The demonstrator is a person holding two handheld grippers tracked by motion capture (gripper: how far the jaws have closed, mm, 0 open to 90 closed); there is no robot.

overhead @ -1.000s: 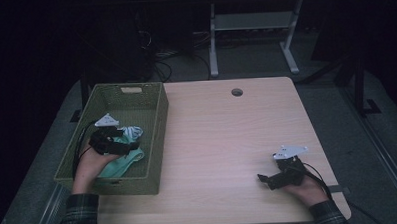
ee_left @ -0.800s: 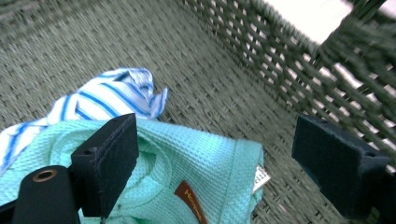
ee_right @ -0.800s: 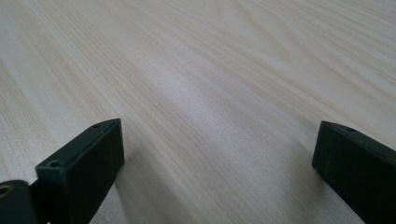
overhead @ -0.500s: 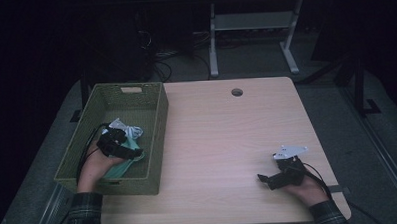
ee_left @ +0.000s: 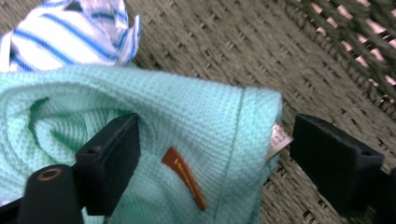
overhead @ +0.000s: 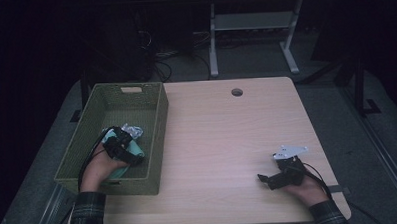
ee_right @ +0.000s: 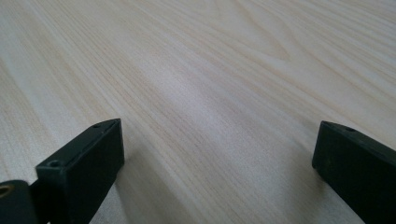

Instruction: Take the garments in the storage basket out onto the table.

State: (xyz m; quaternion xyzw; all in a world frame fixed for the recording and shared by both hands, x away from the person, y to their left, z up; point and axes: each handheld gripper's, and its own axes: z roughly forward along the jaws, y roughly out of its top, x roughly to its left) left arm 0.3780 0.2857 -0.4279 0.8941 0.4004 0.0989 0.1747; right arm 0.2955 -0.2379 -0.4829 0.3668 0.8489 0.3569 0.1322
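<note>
The left tongs [ee_left: 205, 168] were inside the green woven basket [overhead: 157, 123] at the left of the table [overhead: 227, 136], jaws spread around a fold of the mint-green cloth [ee_left: 187, 116], one jaw pressed into the fabric, the other just beside its labelled edge. This placement suited a pinch to lift the cloth. A blue-striped cloth [ee_left: 70, 32] lay just beyond it on the basket floor. The right tongs [overhead: 269, 179] rested at the near right of the table, jaws spread on nothing, apparently parked clear.
</note>
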